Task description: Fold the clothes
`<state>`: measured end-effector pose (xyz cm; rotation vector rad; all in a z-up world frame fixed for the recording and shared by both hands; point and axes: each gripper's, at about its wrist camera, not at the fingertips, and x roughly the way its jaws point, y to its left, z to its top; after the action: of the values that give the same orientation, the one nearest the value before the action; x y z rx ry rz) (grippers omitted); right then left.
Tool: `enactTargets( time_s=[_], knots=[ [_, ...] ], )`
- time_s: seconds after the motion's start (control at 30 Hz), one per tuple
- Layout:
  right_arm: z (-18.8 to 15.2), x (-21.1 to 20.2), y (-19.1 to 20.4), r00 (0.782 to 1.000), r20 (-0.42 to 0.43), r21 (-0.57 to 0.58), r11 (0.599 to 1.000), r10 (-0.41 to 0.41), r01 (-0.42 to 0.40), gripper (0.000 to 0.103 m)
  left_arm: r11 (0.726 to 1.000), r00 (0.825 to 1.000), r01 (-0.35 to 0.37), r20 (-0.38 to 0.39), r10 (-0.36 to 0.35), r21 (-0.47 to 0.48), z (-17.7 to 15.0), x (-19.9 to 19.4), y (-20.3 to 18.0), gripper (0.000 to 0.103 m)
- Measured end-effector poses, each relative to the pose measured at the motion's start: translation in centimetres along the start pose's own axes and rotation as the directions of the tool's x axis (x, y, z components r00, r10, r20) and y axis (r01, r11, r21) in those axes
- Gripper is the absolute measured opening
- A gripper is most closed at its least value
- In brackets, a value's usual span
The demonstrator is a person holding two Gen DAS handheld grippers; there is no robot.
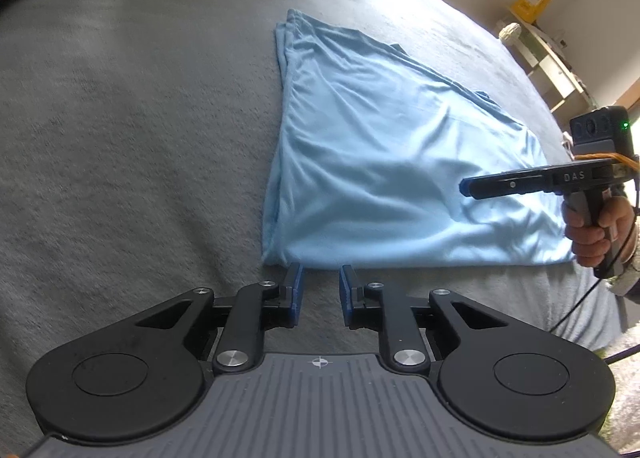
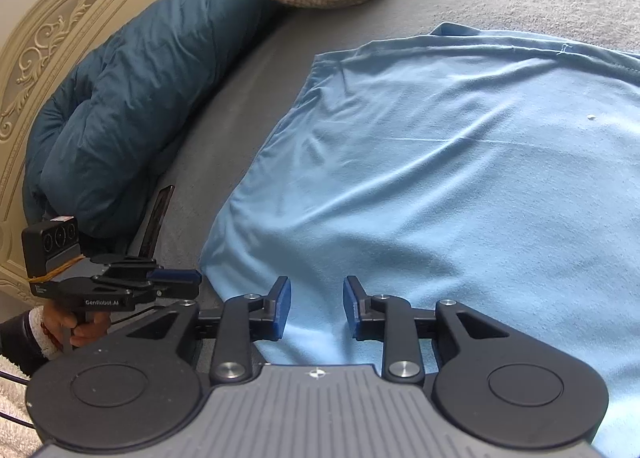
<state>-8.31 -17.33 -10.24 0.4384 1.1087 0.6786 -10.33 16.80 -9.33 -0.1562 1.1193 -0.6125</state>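
Fingers parted on both the left gripper (image 1: 321, 286) and right gripper (image 2: 316, 303), pinching nothing.
Light blue shirt (image 1: 384, 162) lies half-folded on the grey bed (image 1: 132, 130); a shallow pinch could catch only the top layer and undo the fold.

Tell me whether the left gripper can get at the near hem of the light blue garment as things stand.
Probably yes. The left gripper is open just short of the light blue garment, with only bare grey blanket between them.

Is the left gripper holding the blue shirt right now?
No: the left gripper has its jaws apart, empty, just short of the blue shirt.
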Motion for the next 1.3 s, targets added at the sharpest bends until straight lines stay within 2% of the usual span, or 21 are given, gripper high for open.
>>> enactTargets(
  time_s=[0.17, 0.3, 0.47, 0.63, 0.8, 1.03, 1.3],
  knots=[
    [-0.1, 0.1, 0.2, 1.000, -0.006, -0.004, 1.000, -0.001, 0.001, 0.032, 0.999, 0.999, 0.035, -0.023, -0.036, -0.042, -0.7, 0.2, 0.2, 0.020],
    [-0.1, 0.1, 0.2, 1.000, -0.006, -0.004, 1.000, 0.005, -0.005, 0.032, 0.996, 0.999, 0.038, -0.032, -0.040, -0.078, -1.2, 0.6, 0.4, 0.020],
    [-0.3, 0.1, 0.2, 1.000, -0.014, 0.000, 1.000, 0.000, 0.000, 0.033, 0.989, 0.998, 0.068, -0.006, -0.069, -0.134, -1.1, 1.1, 0.9, 0.020],
    [-0.4, 0.1, 0.2, 1.000, -0.019, 0.003, 1.000, -0.002, 0.002, 0.033, 0.985, 0.995, 0.096, 0.008, -0.096, -0.144, -0.6, 2.1, 0.9, 0.020],
    [-0.5, 0.1, 0.2, 1.000, -0.022, 0.004, 1.000, -0.003, 0.003, 0.033, 0.971, 0.993, 0.118, 0.024, -0.115, -0.207, -0.5, 2.5, 1.6, 0.020],
    [-0.5, -0.1, -0.2, 1.000, -0.024, 0.013, 1.000, -0.009, 0.009, 0.034, 0.969, 0.996, 0.090, 0.005, -0.091, -0.229, -1.0, 1.7, 1.9, 0.021],
    [-0.4, 0.2, -0.2, 1.000, -0.030, 0.016, 1.000, -0.004, 0.004, 0.034, 0.939, 0.995, 0.080, 0.081, -0.056, -0.335, -1.0, 2.2, 2.8, 0.021]
  ],
)
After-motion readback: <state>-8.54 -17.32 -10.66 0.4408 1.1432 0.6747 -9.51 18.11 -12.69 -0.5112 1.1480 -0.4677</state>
